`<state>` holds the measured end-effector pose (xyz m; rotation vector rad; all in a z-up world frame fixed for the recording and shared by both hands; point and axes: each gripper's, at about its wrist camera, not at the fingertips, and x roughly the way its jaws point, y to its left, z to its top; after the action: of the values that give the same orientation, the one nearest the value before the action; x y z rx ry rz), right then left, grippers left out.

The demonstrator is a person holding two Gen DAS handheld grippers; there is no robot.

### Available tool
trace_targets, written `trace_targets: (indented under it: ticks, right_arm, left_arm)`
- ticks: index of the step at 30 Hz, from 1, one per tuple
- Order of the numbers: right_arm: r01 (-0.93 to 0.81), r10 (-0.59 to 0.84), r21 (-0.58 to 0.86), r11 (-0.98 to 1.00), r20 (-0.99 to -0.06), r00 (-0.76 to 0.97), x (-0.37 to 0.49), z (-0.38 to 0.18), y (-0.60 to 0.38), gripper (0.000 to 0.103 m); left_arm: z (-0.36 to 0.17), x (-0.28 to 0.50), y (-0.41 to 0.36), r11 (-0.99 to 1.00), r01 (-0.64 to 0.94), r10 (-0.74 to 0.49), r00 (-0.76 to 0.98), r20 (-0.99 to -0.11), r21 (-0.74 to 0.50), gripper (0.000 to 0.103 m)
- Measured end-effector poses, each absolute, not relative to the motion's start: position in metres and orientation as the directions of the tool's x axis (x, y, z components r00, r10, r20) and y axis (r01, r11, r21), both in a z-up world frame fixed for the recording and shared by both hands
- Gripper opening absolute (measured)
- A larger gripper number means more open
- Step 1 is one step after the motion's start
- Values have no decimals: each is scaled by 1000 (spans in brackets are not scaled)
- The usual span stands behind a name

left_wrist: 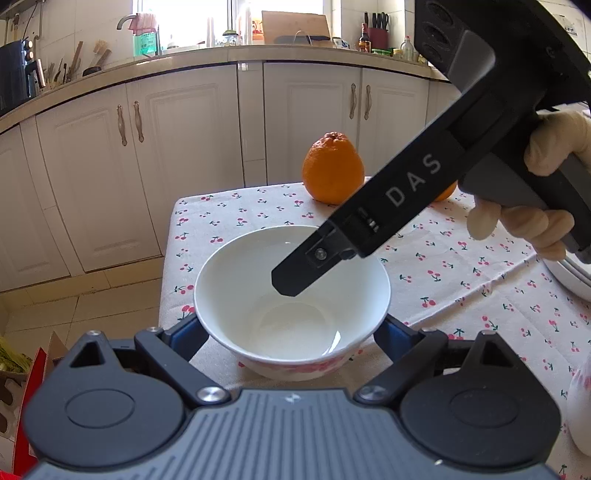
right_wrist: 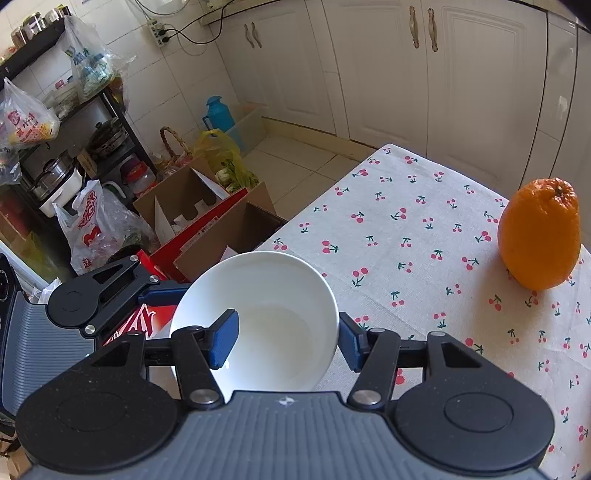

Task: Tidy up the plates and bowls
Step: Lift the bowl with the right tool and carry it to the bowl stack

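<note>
The right hand-held gripper (right_wrist: 284, 338) clamps the white ceramic bowl's (right_wrist: 258, 295) rim wall for lifting, while the left hand-held gripper (left_wrist: 291, 338) brackets its base on the cherry-print worktop (left_wrist: 461, 273), pads seemingly touching.

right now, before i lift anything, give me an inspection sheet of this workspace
surface: cherry-print tablecloth, lying flat
job's things: one white bowl, empty, near the table edge
clutter: orange on the cloth, apart from the bowl
grippers: left gripper fingers against the bowl's outer sides; right gripper shut on its wall, one finger inside
cables: cords plugged into a wall power strip, off the table
surroundings: white cabinets; boxes and bags on the floor
</note>
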<state>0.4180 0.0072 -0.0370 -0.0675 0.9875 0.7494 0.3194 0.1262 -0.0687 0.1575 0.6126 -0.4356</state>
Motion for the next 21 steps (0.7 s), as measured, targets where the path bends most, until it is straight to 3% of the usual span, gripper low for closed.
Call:
trace_targets:
  ticks: [21]
  right_arm:
    - [-587, 554, 282, 759, -753, 354, 356, 1, -20, 63]
  left_arm:
    - [-23, 263, 106, 874, 484, -372, 724, -581, 45, 94]
